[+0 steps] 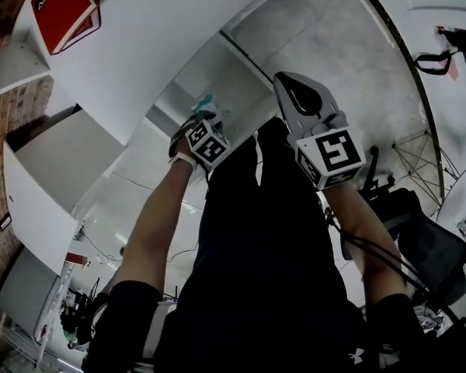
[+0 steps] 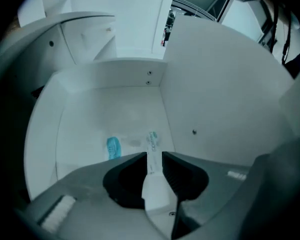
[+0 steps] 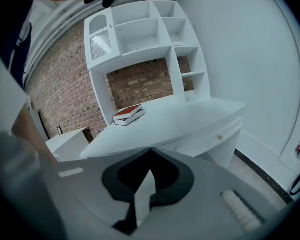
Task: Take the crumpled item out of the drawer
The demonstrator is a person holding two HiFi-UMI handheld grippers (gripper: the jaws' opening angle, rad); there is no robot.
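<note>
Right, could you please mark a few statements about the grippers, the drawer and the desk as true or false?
1. The left gripper has its jaws apart. True.
2. The crumpled item lies on the floor of the drawer. True.
3. The right gripper holds the red book. False: its jaws are together on nothing; the book lies on the desk.
4. The wall behind the desk is tiled. False: it is a brick wall.

The person wears a dark short-sleeved shirt (image 1: 256, 270); the grey left gripper (image 2: 152, 156) and right gripper (image 3: 150, 150) carry black-and-white marker cubes (image 1: 334, 154).
</note>
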